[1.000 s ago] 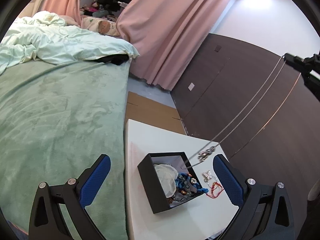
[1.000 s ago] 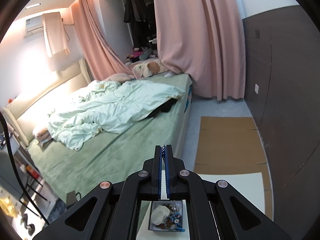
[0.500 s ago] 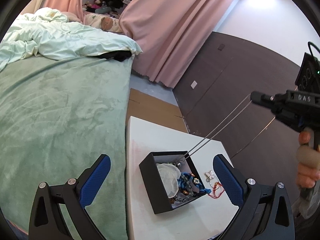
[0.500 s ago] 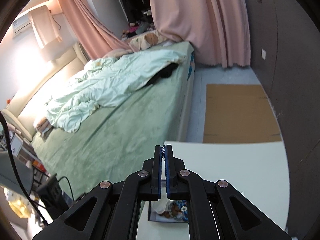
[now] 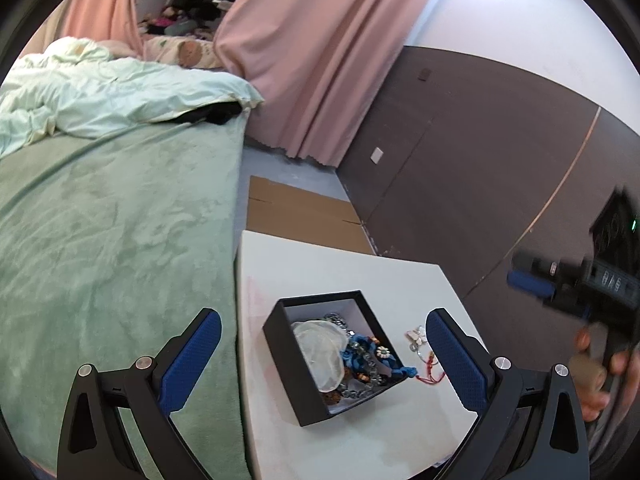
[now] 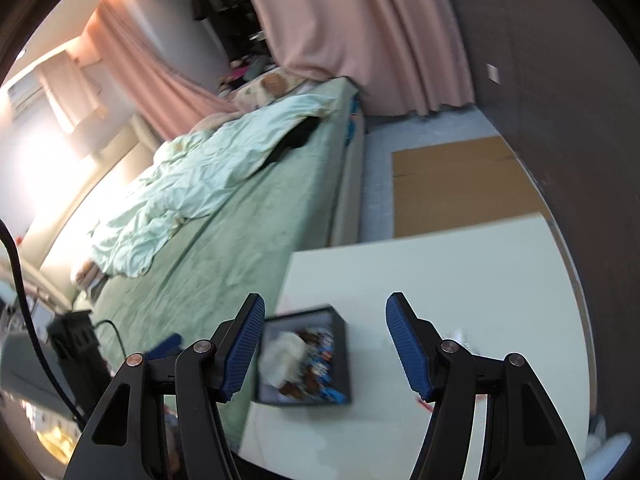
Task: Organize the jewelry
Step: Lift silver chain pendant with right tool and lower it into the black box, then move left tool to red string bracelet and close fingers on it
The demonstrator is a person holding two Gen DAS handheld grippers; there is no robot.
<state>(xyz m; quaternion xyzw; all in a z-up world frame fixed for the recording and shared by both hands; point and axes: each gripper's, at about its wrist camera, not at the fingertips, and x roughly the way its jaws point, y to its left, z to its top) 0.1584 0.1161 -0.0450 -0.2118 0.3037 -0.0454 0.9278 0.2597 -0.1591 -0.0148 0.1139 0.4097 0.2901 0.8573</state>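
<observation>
A black open box (image 5: 289,376) stands on the white table (image 5: 320,264). It holds a pale pouch (image 5: 320,346), blue beads and a silver chain necklace (image 5: 334,317) heaped at its far end. My left gripper (image 5: 322,320) hangs open in front of the box, holding nothing. To the right of the box lie a white butterfly piece (image 5: 416,336) and a red string bracelet (image 5: 430,374). My right gripper (image 6: 326,304) hovers just above the box (image 6: 341,360), its jaws opening with nothing between them. In the left wrist view, the right gripper (image 5: 532,282) shows blurred at the right, held by a hand (image 5: 592,368).
A green bed (image 5: 100,240) with a rumpled pale duvet (image 5: 100,92) runs along the table's left edge. Flat cardboard (image 5: 296,212) lies on the floor beyond the table. A dark panelled wall (image 5: 480,160) and pink curtains (image 5: 320,60) stand behind.
The right gripper came down towards the box and went from shut to open. The silver necklace that hung from it now lies in the box.
</observation>
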